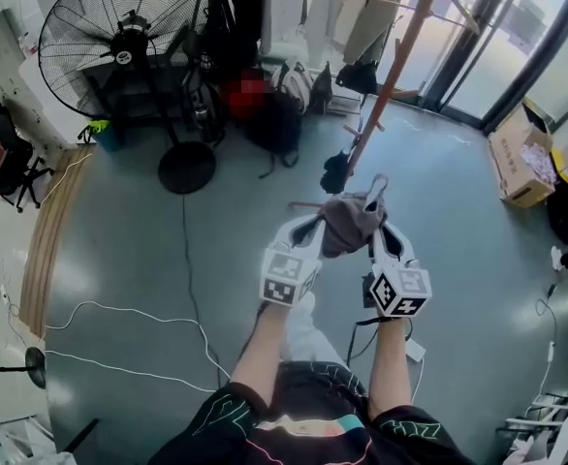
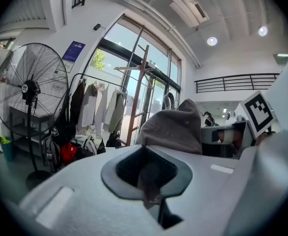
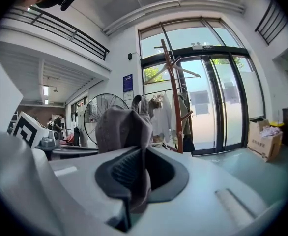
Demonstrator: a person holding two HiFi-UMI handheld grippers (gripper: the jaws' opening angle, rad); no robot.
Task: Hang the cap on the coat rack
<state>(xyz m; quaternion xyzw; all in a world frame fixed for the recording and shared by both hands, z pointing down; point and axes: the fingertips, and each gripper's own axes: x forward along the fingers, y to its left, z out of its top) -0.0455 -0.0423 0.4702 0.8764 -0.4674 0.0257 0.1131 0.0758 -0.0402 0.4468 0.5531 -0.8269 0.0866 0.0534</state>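
Observation:
A grey cap (image 1: 347, 223) hangs between my two grippers in the head view, held up above the floor. My left gripper (image 1: 315, 229) is shut on the cap's left edge, and grey fabric (image 2: 151, 183) is pinched in its jaws. My right gripper (image 1: 373, 231) is shut on the cap's right edge, with the cap (image 3: 127, 132) bunched up ahead of its jaws. The wooden coat rack (image 1: 400, 51) stands just beyond the cap, its pegs branching off a brown pole. The coat rack (image 3: 172, 82) rises ahead in the right gripper view, and also shows as a coat rack (image 2: 140, 77) in the left gripper view.
A big black standing fan (image 1: 129, 37) is at the far left with its round base (image 1: 186, 168). Bags (image 1: 279, 114) lie by the wall. A cardboard box (image 1: 521, 158) sits at the right by glass doors. White cables (image 1: 119, 327) trail on the floor.

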